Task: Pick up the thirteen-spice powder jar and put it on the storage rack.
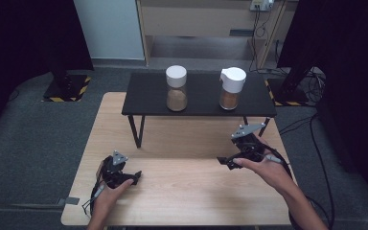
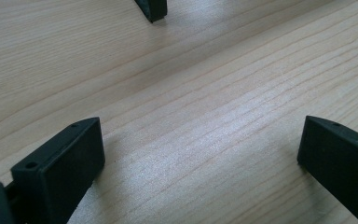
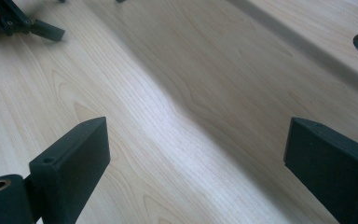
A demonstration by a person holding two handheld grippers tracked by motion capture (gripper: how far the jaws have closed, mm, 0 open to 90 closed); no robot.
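Note:
My left gripper (image 1: 135, 177) rests low on the near left of the light wooden table (image 1: 182, 196), held by a hand. In the left gripper view its jaws (image 2: 200, 144) stand wide apart over bare wood, nothing between them. My right gripper (image 1: 224, 162) is held just above the table at the right, pointing left. In its own view the right gripper (image 3: 196, 149) is open too, over bare wood, and the left gripper (image 3: 25, 24) shows at the top left. A tip of the right gripper (image 2: 152, 9) shows at the top of the left gripper view.
A low black shelf (image 1: 148, 96) stands across the far half of the table on thin legs (image 1: 135, 132). It carries a jar with a flat white lid (image 1: 177, 88) and a jar with a white spout lid (image 1: 232, 87), both part full of brown powder.

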